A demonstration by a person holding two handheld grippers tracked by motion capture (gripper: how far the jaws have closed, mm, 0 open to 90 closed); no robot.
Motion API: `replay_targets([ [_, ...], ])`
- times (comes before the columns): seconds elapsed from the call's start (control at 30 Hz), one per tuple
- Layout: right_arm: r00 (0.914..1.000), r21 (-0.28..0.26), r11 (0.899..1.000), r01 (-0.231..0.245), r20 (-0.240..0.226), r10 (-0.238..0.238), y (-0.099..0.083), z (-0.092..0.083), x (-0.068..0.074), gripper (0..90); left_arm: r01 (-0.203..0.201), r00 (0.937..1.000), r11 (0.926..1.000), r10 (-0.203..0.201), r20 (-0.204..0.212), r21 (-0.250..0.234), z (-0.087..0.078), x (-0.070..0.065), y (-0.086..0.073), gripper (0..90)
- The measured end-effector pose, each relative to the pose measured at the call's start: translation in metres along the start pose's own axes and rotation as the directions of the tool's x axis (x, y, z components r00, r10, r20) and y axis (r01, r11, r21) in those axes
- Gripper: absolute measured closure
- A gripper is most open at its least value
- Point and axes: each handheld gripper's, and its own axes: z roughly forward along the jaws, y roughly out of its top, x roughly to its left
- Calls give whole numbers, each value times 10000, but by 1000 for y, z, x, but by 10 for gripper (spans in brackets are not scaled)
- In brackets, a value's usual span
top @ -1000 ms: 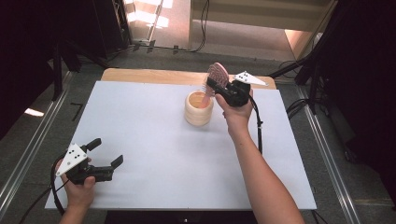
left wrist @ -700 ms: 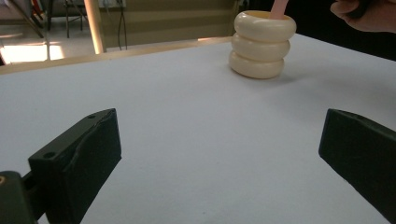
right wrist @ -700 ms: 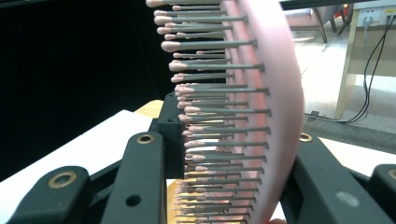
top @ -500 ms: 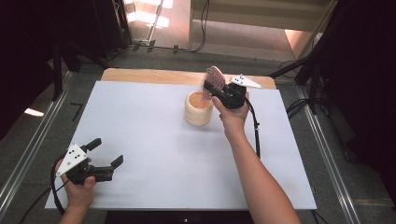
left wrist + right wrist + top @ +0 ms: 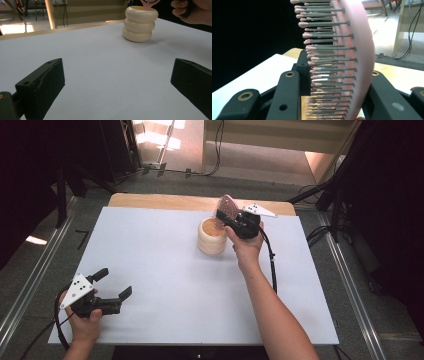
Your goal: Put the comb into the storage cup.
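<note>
The right gripper (image 5: 226, 218) was clamped on a pink hairbrush (image 5: 228, 208), its jaws closed on the brush head from both sides. In the right gripper view the brush (image 5: 352, 57) stood upright between the two black jaws, its grey bristles with pink tips pointing to the left of that view and its smooth pink back against the other jaw. From the high view the brush was held at the far right part of the counter (image 5: 165, 270), tilted, with its lower part over the open top of a cream ribbed holder (image 5: 212, 236). Whether the brush touched the holder's rim could not be told. The holder stood upright on the white counter, just left of the right hand (image 5: 245, 242). In the left gripper view it (image 5: 140, 24) showed as three stacked rounded rings, with the pink brush end (image 5: 149, 3) above its mouth.

The left gripper (image 5: 114, 286) rested at the near left corner of the counter, well apart from the holder, its jaws spread wide with nothing between them. The left hand (image 5: 84, 322) held it low at the counter's edge.
</note>
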Motion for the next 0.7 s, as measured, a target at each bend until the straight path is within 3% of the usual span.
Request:
replay_targets([
  [0.37,9975,-38,9975,-707,65,708,-3,-4,-9,611,-16,10000,10000,16,29,-2,0,0,0,0],
  [0.47,9976,22,9976,-695,72,695,-4,-7,-12,591,-12,10000,10000,12,44,0,0,0,0,0],
  [0.7,9991,210,9990,-402,143,399,-2,-14,-13,390,-42,10000,10000,42,23,12,0,-1,0,0],
])
